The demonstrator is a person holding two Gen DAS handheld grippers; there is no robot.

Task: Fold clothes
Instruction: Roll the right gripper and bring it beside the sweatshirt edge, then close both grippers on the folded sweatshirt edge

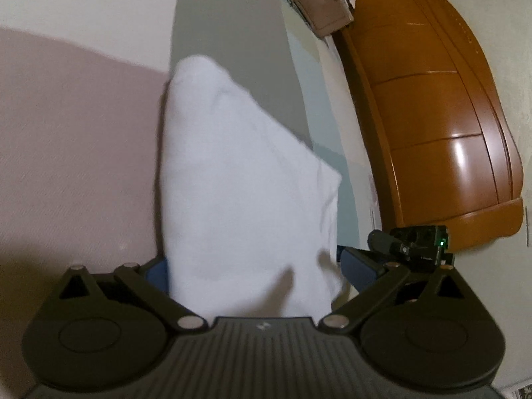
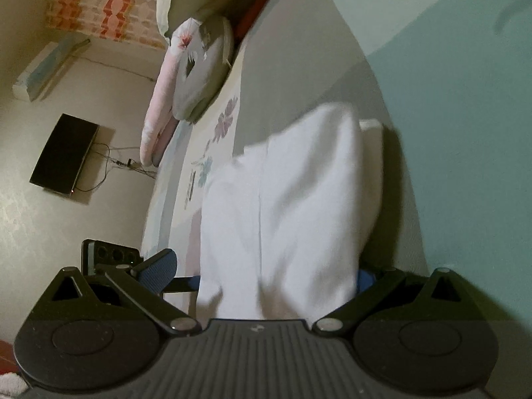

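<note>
A white folded garment lies on the bed sheet and reaches back between the fingers of my left gripper. Those fingers stand wide apart, open, and the blue pads sit at the cloth's two edges. In the right wrist view the same white garment runs between the fingers of my right gripper, which is also open. Its left pad is clear of the cloth, while the right pad is mostly hidden behind it. Each gripper shows at the edge of the other's view.
The sheet has pink, grey and teal patches with flower prints. An orange wooden bed board curves along the right, with a beige bag by it. Pillows lie at the far end. A black screen hangs on the wall.
</note>
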